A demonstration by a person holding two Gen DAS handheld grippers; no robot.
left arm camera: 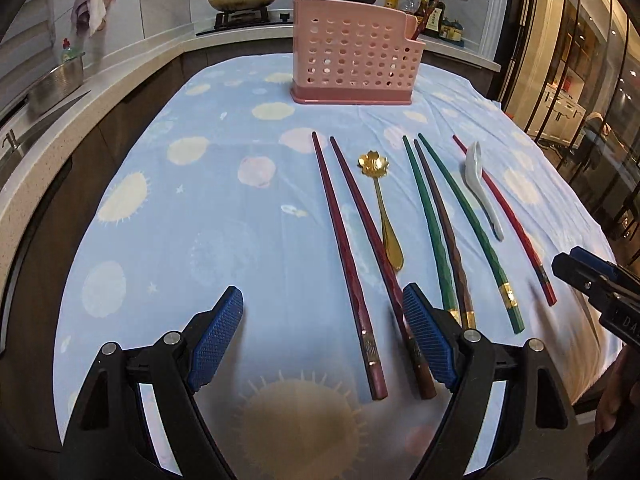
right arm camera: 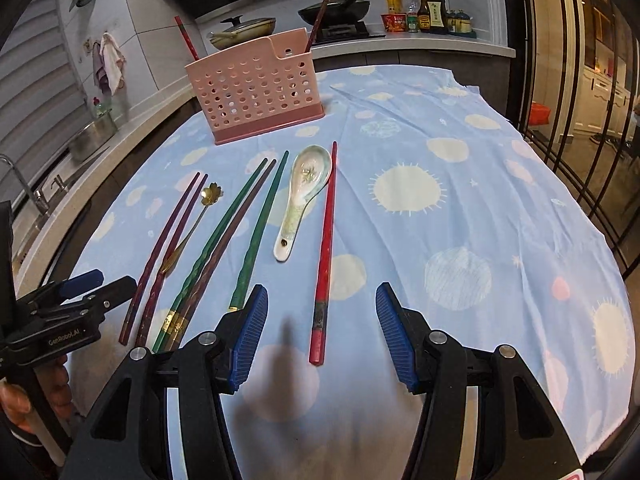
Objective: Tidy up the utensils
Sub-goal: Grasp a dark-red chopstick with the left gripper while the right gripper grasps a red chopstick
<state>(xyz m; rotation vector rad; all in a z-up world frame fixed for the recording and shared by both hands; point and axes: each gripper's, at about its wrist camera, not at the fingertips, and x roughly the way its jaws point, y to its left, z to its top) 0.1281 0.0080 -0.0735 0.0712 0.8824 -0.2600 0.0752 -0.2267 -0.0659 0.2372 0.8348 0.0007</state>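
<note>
left wrist view: the left gripper [left arm camera: 322, 320] hangs released over two maroon chopsticks [left arm camera: 344, 256] on the blue cloth [left arm camera: 192, 216]; the pink holder [left arm camera: 354, 60] stands beyond.
right wrist view: the right gripper [right arm camera: 322, 328] gapes empty astride the red chopstick [right arm camera: 325, 256], beside the ceramic spoon [right arm camera: 304, 192].

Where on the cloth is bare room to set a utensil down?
Bare cloth lies right of the red chopstick out to the tablecloth edge, and left of the dark red pair. It is crowded from that pair across to the white spoon.
</note>
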